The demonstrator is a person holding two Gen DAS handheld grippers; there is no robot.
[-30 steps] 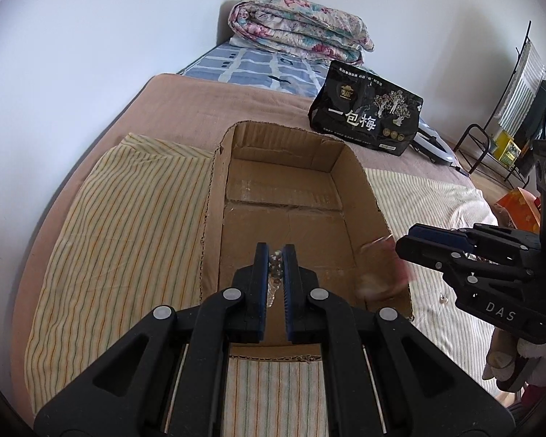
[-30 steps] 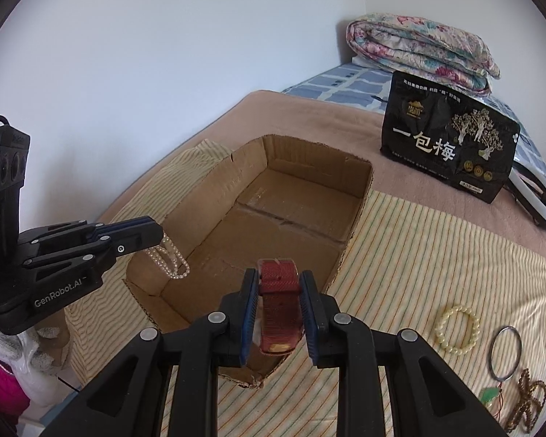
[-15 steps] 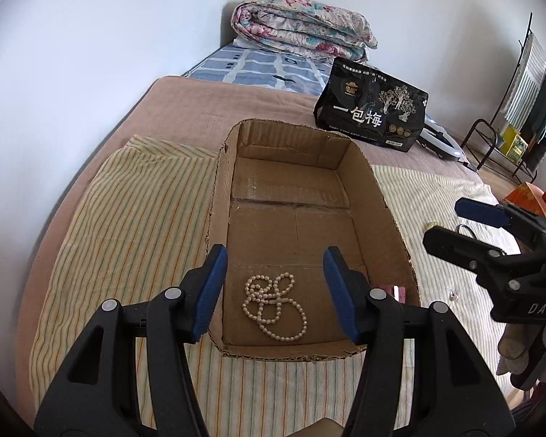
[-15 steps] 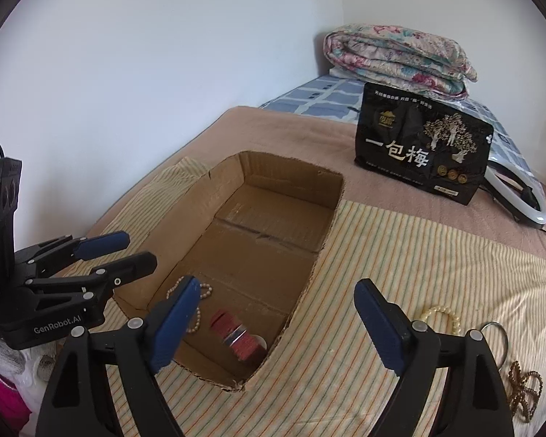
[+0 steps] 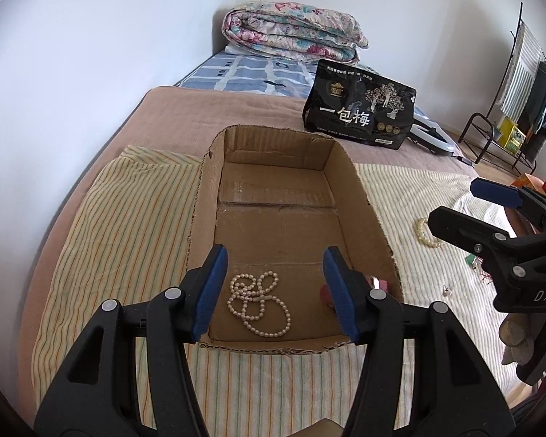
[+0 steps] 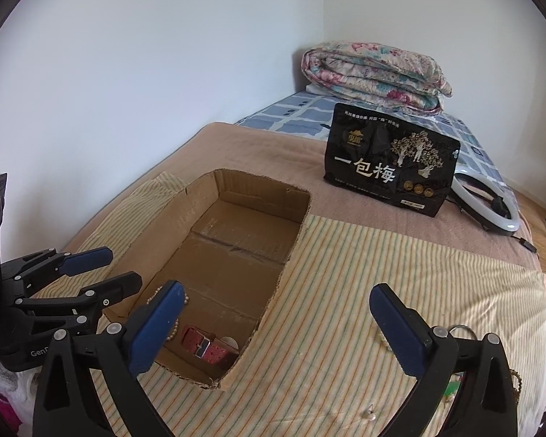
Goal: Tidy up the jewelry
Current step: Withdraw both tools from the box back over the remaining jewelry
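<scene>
An open cardboard box (image 5: 367, 204) (image 6: 295, 233) lies on a striped cloth on the bed. A white pearl necklace (image 5: 258, 302) lies coiled at its near end. A red watch strap (image 6: 207, 346) lies beside it at the near right; only a bit of it (image 5: 325, 293) shows in the left wrist view. My left gripper (image 5: 278, 291) is open and empty just above the box's near end. My right gripper (image 6: 276, 327) is open and empty, over the box's right wall. A pale bead bracelet (image 5: 424, 231), a metal ring (image 6: 462, 329) and a small earring (image 6: 370, 413) lie on the cloth right of the box.
A black snack bag (image 5: 360, 109) (image 6: 389, 171) stands behind the box. A folded floral quilt (image 5: 291, 31) lies at the bed's head. A white ring light (image 6: 491, 207) lies right of the bag. A clothes rack (image 5: 520, 83) stands at the far right. The wall runs along the left.
Both grippers opened and drew back. The left one let the pearl necklace fall into the box; the right one let the red strap fall in beside it.
</scene>
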